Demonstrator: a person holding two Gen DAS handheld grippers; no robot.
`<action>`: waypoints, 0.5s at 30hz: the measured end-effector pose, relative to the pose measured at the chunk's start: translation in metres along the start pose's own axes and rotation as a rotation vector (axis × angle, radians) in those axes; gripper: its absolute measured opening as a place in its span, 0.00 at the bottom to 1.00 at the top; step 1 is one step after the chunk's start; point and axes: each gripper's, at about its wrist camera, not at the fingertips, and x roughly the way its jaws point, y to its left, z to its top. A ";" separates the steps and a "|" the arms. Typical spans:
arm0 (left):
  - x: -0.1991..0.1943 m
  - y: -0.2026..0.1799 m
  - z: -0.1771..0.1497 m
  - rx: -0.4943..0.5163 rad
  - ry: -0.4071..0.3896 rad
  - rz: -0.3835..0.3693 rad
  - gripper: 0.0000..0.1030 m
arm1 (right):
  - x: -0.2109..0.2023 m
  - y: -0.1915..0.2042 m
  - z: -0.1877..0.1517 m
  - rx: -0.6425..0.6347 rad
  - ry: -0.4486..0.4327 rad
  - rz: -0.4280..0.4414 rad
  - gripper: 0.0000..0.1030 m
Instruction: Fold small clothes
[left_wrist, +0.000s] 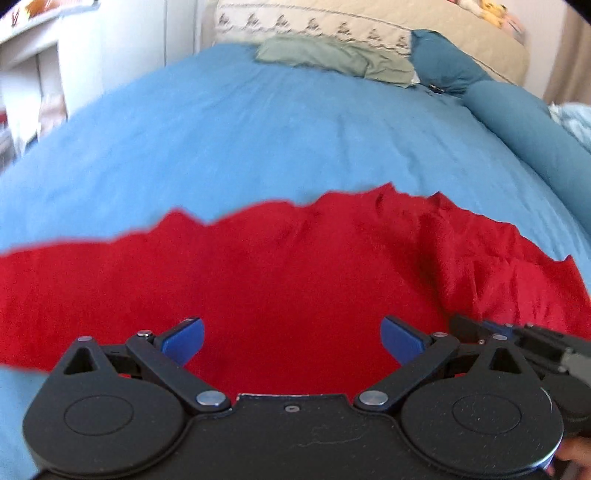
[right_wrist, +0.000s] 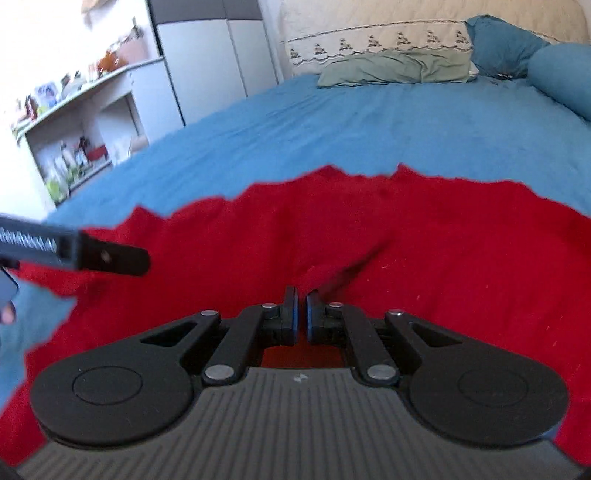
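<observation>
A red garment (left_wrist: 295, 266) lies spread and rumpled on the blue bedspread (left_wrist: 240, 129). My left gripper (left_wrist: 291, 338) is open just above the red cloth, with its blue pads (left_wrist: 184, 336) wide apart and nothing between them. My right gripper (right_wrist: 301, 314) is shut, and a fold of the red garment (right_wrist: 424, 251) rises from its tips, so it appears to pinch the cloth. The right gripper also shows at the lower right of the left wrist view (left_wrist: 517, 339). The left gripper's finger shows at the left of the right wrist view (right_wrist: 110, 254).
Green folded cloth (left_wrist: 332, 57) and a cream patterned pillow (left_wrist: 314, 22) lie at the head of the bed. A dark blue bolster (left_wrist: 517, 118) runs along the right side. White shelves with small items (right_wrist: 74, 140) stand left of the bed.
</observation>
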 end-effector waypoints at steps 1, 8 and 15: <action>0.001 0.000 -0.001 -0.016 0.004 -0.011 1.00 | -0.001 0.000 -0.003 -0.013 -0.002 -0.002 0.23; -0.004 -0.034 0.003 0.032 -0.022 -0.117 0.98 | -0.039 -0.003 0.001 -0.115 -0.056 -0.047 0.83; 0.028 -0.088 0.002 0.080 0.007 -0.199 0.87 | -0.113 -0.048 -0.014 -0.123 -0.064 -0.260 0.96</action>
